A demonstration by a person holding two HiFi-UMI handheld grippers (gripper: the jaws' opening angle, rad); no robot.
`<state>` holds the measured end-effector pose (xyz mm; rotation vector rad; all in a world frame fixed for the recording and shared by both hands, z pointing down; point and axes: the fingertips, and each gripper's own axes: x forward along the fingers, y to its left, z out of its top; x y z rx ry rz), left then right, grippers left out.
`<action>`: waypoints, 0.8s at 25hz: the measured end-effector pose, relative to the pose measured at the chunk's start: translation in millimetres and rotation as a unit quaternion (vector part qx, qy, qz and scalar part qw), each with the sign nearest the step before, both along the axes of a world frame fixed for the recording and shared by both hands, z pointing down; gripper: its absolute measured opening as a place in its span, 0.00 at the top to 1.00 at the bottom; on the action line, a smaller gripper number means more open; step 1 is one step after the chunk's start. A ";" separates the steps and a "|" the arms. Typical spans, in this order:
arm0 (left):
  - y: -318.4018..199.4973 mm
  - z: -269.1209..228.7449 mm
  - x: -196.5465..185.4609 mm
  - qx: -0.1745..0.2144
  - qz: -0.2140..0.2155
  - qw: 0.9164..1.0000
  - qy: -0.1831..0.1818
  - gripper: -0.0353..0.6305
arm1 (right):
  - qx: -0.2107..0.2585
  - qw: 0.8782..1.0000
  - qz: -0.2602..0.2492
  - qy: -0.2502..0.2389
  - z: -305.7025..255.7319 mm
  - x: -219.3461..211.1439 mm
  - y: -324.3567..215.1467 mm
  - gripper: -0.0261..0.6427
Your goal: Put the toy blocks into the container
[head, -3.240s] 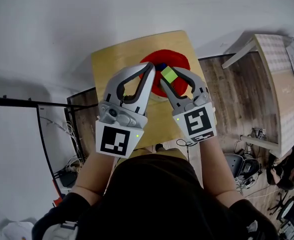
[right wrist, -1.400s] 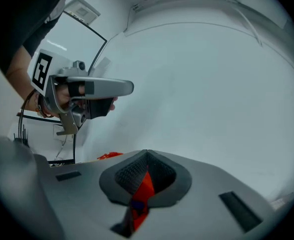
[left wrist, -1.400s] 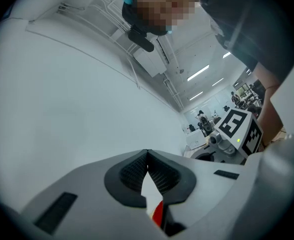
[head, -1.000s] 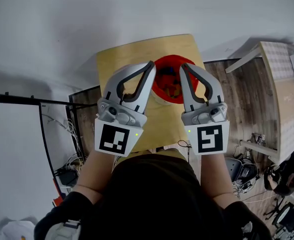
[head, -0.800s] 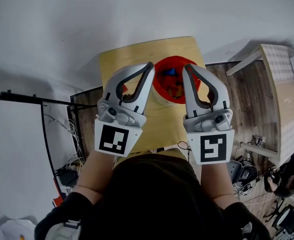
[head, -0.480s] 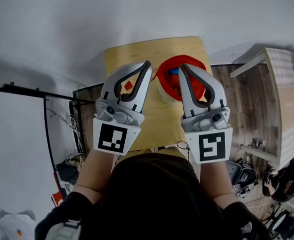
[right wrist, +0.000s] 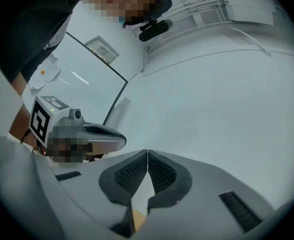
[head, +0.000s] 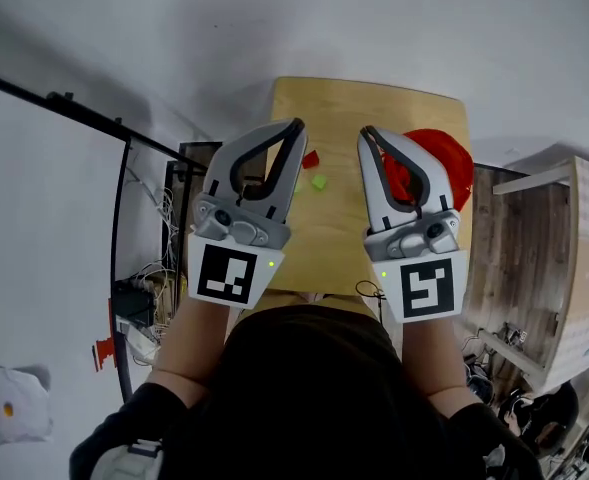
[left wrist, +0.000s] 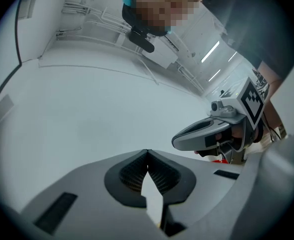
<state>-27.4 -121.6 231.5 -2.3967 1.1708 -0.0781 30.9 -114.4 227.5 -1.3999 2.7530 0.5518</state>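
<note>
Two grippers side by side over near edge of wooden table [head: 374, 108]. Left gripper [head: 298, 126]: jaws pressed together, nothing between. Right gripper [head: 365, 133]: likewise closed, empty. Beyond, between them, green block [head: 319, 181] and red block [head: 311, 159] lie on table, near each other. Red container [head: 449, 163] at table's right side, partly behind right gripper; contents unclear.

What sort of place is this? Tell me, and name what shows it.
Probably an indoor lab or recording workspace: a small wooden table stands against a plain white wall, loose cables lie on the wood floor, and a black metal frame stands beside the table.
</note>
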 end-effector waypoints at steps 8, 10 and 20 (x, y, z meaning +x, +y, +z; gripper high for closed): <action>6.1 7.0 -24.6 -0.006 -0.013 1.000 0.000 0.93 | -0.018 0.999 -0.037 -0.002 11.9 -33.7 2.5 0.92; 6.9 9.0 -28.1 -0.008 -0.013 1.000 0.001 0.93 | -0.024 0.998 -0.058 -0.011 17.3 -41.4 6.3 0.92; 10.9 30.4 -50.6 -0.032 -0.012 0.999 0.006 0.93 | -0.181 0.976 -0.101 0.060 143.5 -90.4 7.5 0.66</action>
